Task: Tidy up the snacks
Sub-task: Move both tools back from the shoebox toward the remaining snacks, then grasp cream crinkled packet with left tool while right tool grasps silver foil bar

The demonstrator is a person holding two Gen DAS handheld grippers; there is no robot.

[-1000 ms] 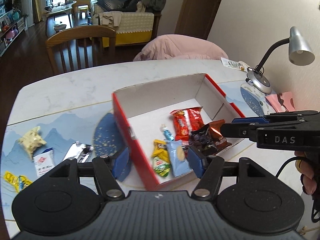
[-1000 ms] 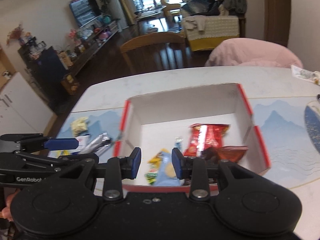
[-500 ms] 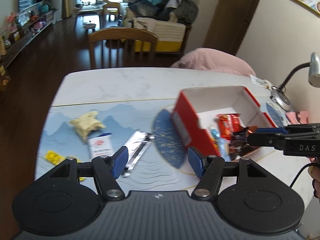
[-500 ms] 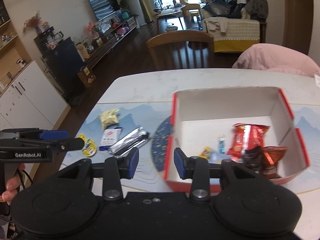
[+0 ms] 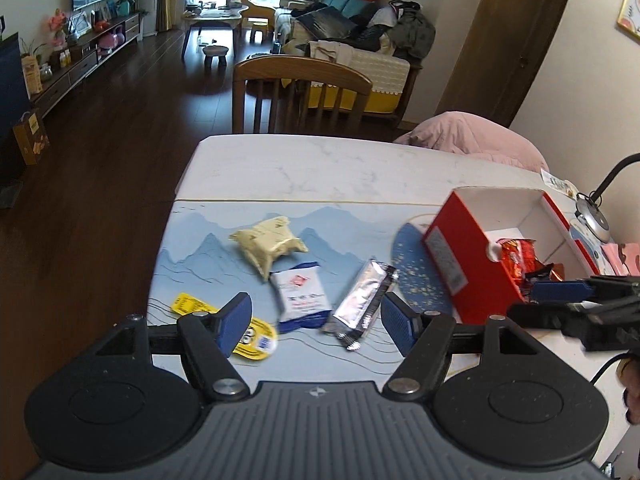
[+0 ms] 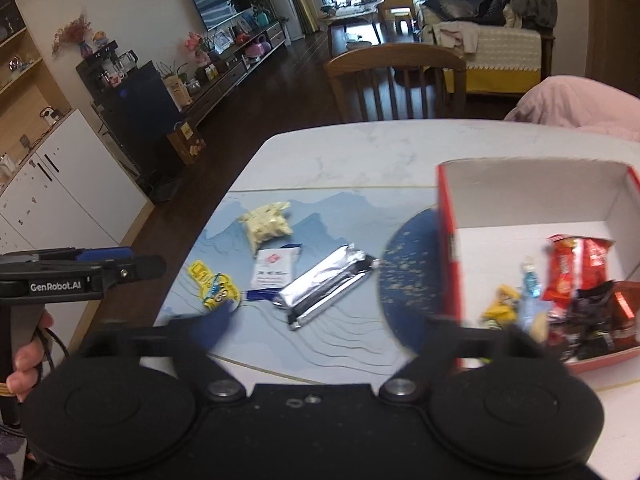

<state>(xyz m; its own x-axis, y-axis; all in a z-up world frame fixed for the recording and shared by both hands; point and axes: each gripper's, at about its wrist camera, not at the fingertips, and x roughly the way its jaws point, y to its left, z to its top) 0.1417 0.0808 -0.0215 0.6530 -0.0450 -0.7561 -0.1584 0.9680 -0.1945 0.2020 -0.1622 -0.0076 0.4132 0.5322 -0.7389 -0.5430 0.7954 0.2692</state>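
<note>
Dining table [image 5: 320, 168] w/ blue mat: red box [image 6: 532, 200] holds red chip bags [image 6: 576, 264]; silver bar [image 5: 362, 300], white packet [image 5: 300, 292] lie outside. Left gripper [image 5: 316, 322] and right gripper [image 6: 320, 320] both spread, empty.

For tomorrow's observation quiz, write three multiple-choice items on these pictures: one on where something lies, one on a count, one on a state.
1. Where does the silver bar lie?
A. in the box
B. on the mat, left of the box
C. on the chair

2. How many snacks lie on the mat outside the box?
A. two
B. four
C. six

3. How is the left tool?
A. open, holding nothing
B. shut on the bar
C. shut on the white pack

Answers:
1 B: it rests on the mat beside the box's red wall.
2 B: pale yellow pack, white pack, yellow pack and bar.
3 A: its blue pads stand wide apart over the snacks, gripping none.
</note>
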